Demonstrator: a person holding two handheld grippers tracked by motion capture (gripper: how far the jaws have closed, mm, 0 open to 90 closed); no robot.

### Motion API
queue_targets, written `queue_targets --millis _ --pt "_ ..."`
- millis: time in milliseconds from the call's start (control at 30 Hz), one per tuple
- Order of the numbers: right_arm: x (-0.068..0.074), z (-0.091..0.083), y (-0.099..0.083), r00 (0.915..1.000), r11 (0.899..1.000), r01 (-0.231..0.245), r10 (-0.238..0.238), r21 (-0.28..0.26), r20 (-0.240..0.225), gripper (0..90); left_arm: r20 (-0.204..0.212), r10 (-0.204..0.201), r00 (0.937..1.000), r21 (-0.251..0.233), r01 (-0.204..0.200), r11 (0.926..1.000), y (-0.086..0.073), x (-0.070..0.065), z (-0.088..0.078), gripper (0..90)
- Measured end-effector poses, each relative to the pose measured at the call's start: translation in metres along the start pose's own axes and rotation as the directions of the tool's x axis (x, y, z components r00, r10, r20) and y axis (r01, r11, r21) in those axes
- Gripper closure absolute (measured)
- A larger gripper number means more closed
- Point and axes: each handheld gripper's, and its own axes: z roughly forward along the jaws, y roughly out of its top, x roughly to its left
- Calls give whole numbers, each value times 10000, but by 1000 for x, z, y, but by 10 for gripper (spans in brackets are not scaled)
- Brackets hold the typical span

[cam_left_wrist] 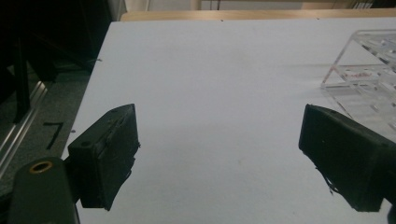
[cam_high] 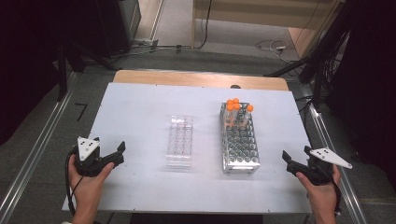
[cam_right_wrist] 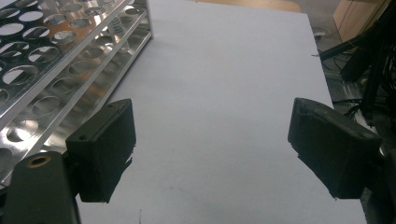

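Note:
A metal tube rack [cam_high: 240, 142] stands right of the table's middle, with several orange-capped tubes [cam_high: 236, 106] at its far end. A clear plastic rack [cam_high: 180, 140] lies to its left, empty as far as I can see. My left gripper [cam_high: 117, 153] rests near the front left corner, jaws wide apart with nothing between them. Near the front right corner my right gripper [cam_high: 290, 160] is open too, holding nothing. In the left gripper view the clear rack [cam_left_wrist: 369, 77] is at the right. The metal rack [cam_right_wrist: 56, 60] lies at the left of the right gripper view.
The white table top [cam_high: 140, 107] has a wooden strip [cam_high: 201, 78] along its far edge. Metal rails [cam_high: 35, 154] run on the floor on both sides, with cables [cam_high: 271, 45] and dark stands beyond the table.

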Motion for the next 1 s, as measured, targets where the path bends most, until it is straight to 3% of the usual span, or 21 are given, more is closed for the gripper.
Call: queue_targets --millis 300,667,1000 --pt "3 0 3 10000 10000 39 -39 -51 -44 138 101 18 9999 42 -19 10000 -1 0 3 130" --pt "5 0 13 9992 9992 -300 293 -263 -278 139 129 39 9999 -33 -38 10000 -1 -3 4 129" --pt "14 9 24 9987 9994 -70 53 -327 -510 140 145 -10 9999 -14 10 10000 -1 -3 4 129"
